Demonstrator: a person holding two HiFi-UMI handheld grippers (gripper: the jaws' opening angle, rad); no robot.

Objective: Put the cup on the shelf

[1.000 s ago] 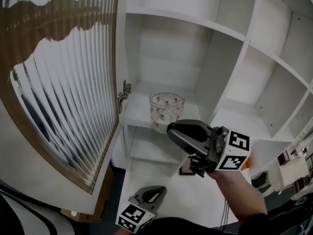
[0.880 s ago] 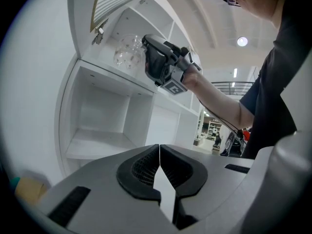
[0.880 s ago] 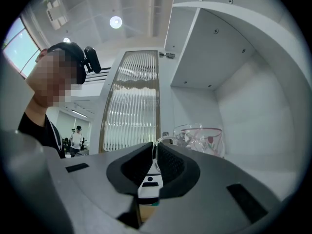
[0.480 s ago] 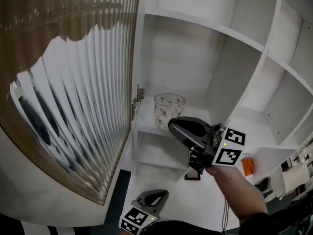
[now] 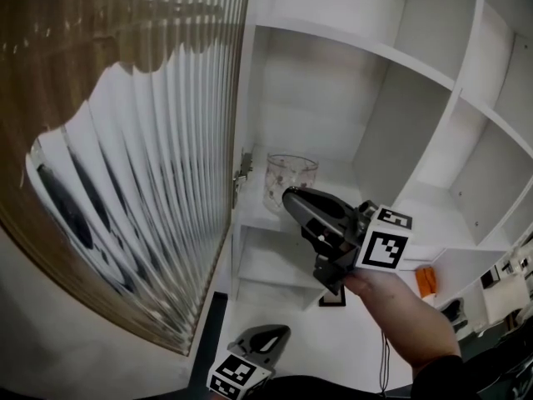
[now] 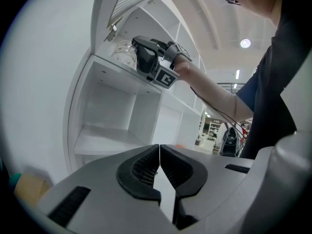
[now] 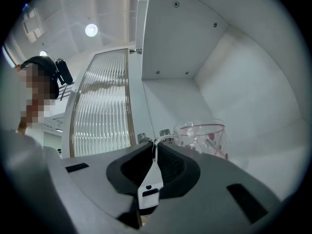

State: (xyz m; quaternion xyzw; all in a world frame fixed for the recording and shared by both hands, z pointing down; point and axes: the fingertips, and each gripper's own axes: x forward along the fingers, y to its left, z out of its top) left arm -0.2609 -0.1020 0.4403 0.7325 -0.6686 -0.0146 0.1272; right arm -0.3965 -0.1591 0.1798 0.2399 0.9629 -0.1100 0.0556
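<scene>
A clear glass cup (image 5: 290, 180) with small red marks stands upright on a white shelf (image 5: 260, 217) in the open cabinet compartment. My right gripper (image 5: 288, 197) is right in front of the cup, jaws shut and nothing between them. In the right gripper view the cup (image 7: 205, 137) rises just past and to the right of the closed tips (image 7: 155, 143). My left gripper (image 5: 278, 332) hangs low near the bottom edge, shut and empty. The left gripper view shows its closed jaws (image 6: 159, 146), with the right gripper (image 6: 142, 55) and the cup (image 6: 124, 52) up on the shelf.
A ribbed glass door (image 5: 141, 140) in a wooden frame stands open at the left, its hinge (image 5: 244, 173) beside the cup. White dividers form further compartments to the right. On a lower surface lie a small dark-framed object (image 5: 333, 297) and an orange item (image 5: 425, 282).
The right gripper has risen and come closer to the cup's front. The cup stays on the shelf. The view has shifted, so the door fills more of the left.
</scene>
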